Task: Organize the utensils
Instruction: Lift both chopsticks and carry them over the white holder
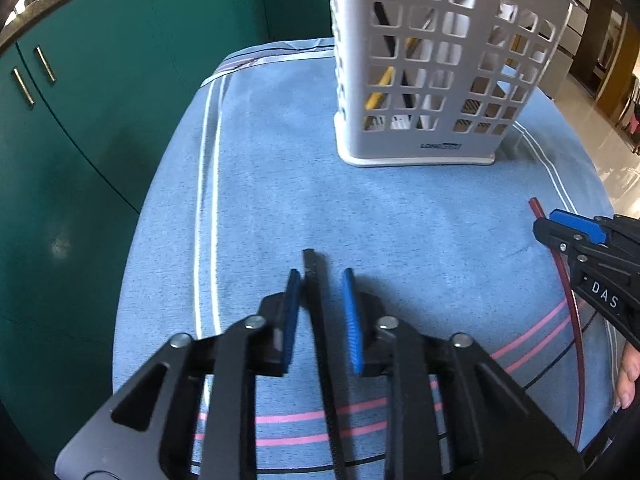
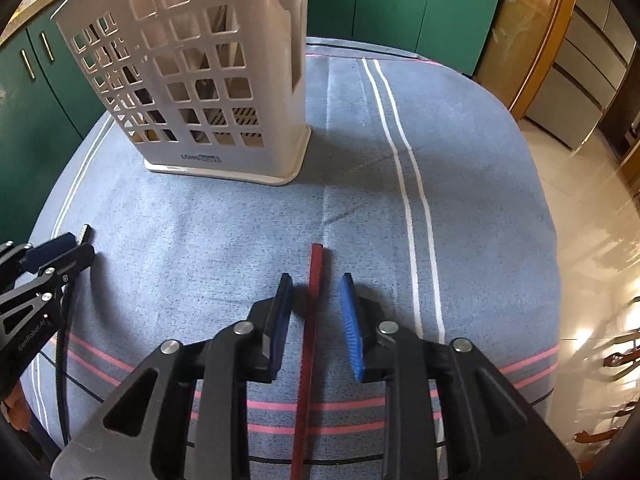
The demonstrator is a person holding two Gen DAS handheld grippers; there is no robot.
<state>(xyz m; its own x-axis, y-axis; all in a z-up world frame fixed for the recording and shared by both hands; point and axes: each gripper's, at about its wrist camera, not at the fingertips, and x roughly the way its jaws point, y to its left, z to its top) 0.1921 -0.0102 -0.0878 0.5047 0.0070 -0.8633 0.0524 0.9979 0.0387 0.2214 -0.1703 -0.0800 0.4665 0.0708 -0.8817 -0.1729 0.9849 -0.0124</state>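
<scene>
A white lattice utensil holder (image 1: 436, 68) stands on the blue striped cloth at the far side, with several utensils inside; it also shows in the right wrist view (image 2: 208, 80). My left gripper (image 1: 320, 312) is open, its blue pads on either side of a black chopstick (image 1: 320, 320) lying on the cloth. My right gripper (image 2: 314, 312) is open around a dark red chopstick (image 2: 314, 280) lying on the cloth. The right gripper (image 1: 576, 236) and the red chopstick (image 1: 576, 320) show at the right of the left view. The left gripper (image 2: 76, 252) shows at the left of the right view.
The blue cloth (image 1: 400, 208) with white and pink stripes covers a small table. Green cabinets (image 1: 80, 140) stand behind and to the left. A shiny floor (image 2: 592, 240) lies off the table's right edge.
</scene>
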